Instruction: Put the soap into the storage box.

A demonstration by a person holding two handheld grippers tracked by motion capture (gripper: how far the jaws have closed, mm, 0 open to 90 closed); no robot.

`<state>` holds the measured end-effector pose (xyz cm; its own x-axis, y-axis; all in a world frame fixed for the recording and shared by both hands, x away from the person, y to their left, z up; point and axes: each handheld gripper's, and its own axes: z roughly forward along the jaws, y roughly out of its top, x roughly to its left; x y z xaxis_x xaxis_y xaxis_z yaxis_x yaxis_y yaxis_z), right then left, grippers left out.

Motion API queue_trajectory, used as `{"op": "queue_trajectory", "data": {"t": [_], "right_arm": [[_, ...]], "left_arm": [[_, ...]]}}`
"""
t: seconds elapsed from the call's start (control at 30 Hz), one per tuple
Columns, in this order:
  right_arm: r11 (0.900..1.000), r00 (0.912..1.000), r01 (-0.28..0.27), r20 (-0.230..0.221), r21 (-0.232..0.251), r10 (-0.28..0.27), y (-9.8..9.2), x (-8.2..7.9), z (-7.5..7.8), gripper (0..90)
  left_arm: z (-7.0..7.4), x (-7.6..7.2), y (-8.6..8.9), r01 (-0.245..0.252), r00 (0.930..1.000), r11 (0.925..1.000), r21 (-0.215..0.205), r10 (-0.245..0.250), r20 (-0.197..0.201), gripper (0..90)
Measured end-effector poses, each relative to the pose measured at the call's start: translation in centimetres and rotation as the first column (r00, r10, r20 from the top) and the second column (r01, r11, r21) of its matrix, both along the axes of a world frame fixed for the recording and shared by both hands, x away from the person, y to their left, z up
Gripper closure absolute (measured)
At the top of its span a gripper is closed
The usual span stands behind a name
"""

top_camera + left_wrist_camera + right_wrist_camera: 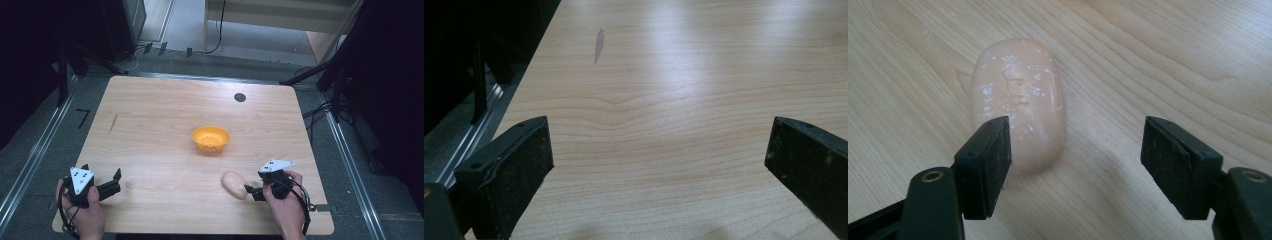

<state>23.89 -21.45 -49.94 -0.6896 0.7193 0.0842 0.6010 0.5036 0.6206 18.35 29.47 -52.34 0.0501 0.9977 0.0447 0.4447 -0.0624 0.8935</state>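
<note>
A: Pale peach bread roll (1018, 100), speckled white, flat on the table (165, 125) near the front edge, right of centre. Nothing pinching it.

B: And the right gripper (1075, 150)?

A: Just behind the roll, jaws parted and free of it; left pad overlapping the roll's near end in the right gripper view, right pad over bare wood. Aimed off-centre, so probably lined up for a grab not yet made, or just let go — cannot tell which. Seen from above (252, 191), touching or nearly touching the roll's right end.

B: Orange bowl (210, 138)?

A: Mid-table, well apart from the roll, beyond it. Likely the destination, judging by the open top and clear path.

B: Left gripper (112, 181)?

A: Parked at the front left corner, jaws wide over bare wood, holding nothing. Kept out of the way, apparently.
</note>
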Motion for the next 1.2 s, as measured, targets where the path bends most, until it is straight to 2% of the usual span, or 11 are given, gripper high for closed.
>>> {"op": "queue_trajectory", "data": {"t": [0.63, 0.83, 1.2], "right_arm": [[0.997, 0.9960, -0.069, -0.058, -0.024, 0.067, 2.5, 0.6, -0.1, 30.9], [0.996, 0.9923, -0.087, -0.092, -0.030, 0.084, 3.6, 0.8, -0.4, 30.7], [0.993, 0.9904, -0.099, -0.103, -0.065, 0.092, 4.6, 1.1, -1.1, 29.9]], "left_arm": [[0.0, 0.1, -0.1, 0.008, 1.0000, 1.0000, 0.002, -0.008, -0.004, 0.0], [0.0, 0.1, -0.1, 0.011, 0.9999, 0.9999, 0.004, -0.011, -0.007, 0.0], [0.0, 0.1, -0.1, 0.016, 0.9998, 0.9998, 0.010, -0.016, -0.010, 0.0]]}}
